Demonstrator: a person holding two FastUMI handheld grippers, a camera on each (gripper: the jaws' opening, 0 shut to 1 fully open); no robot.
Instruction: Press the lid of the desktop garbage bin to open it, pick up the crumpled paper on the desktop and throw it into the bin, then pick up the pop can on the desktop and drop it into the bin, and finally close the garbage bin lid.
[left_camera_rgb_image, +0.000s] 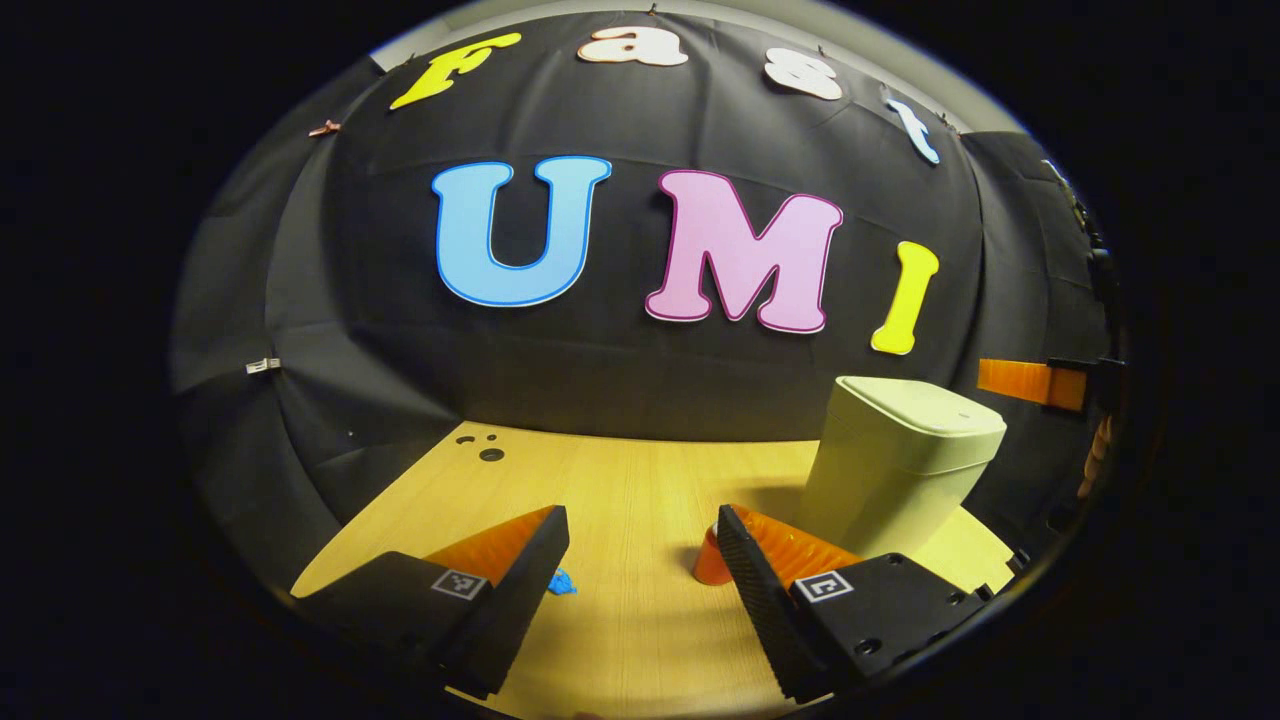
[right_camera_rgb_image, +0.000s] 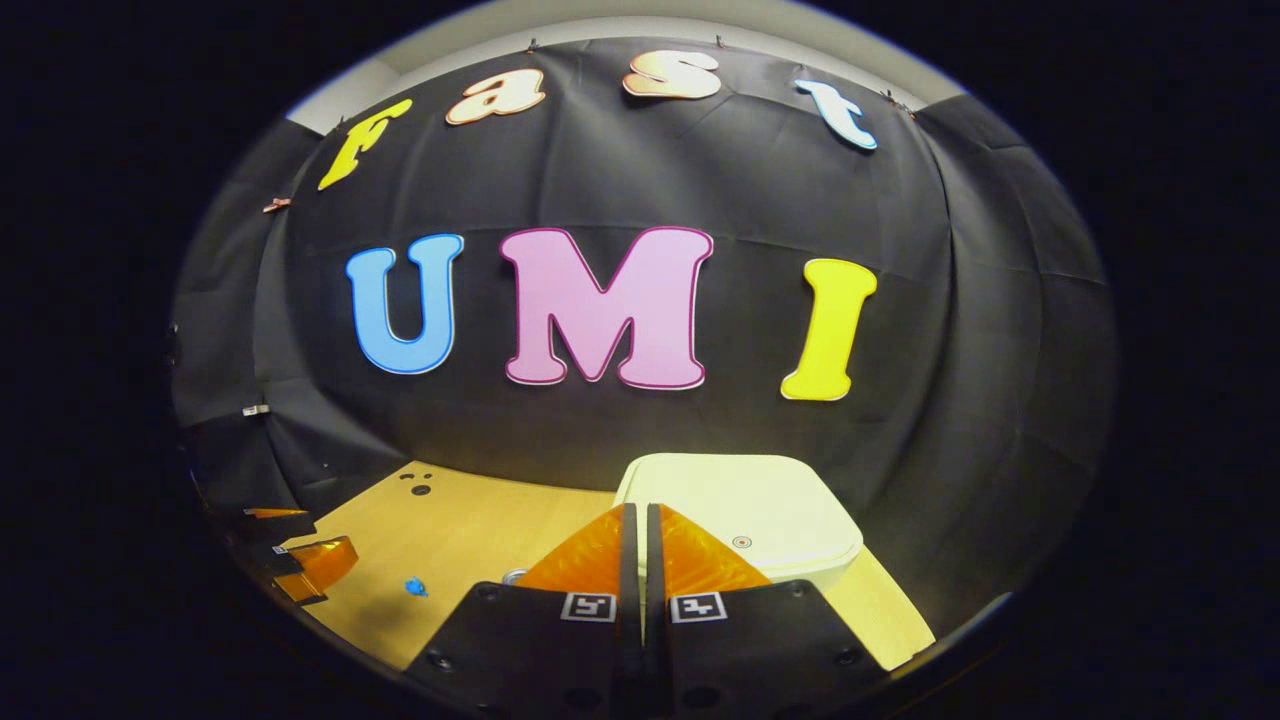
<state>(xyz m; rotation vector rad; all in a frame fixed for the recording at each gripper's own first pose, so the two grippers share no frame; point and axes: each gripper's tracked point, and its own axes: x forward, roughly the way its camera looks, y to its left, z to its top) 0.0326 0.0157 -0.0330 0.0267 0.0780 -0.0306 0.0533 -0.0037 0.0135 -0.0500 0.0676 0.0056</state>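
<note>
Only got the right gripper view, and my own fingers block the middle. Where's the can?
Observer: The can stands upright on the table near the foot of the bin, partly behind one finger of the left gripper.
Operator: Left gripper open?
Observer: Yes, its fingers are wide apart with nothing between them.
Operator: Paper?
Observer: The paper lies on the table, peeking out beside the left gripper's other finger.
</note>
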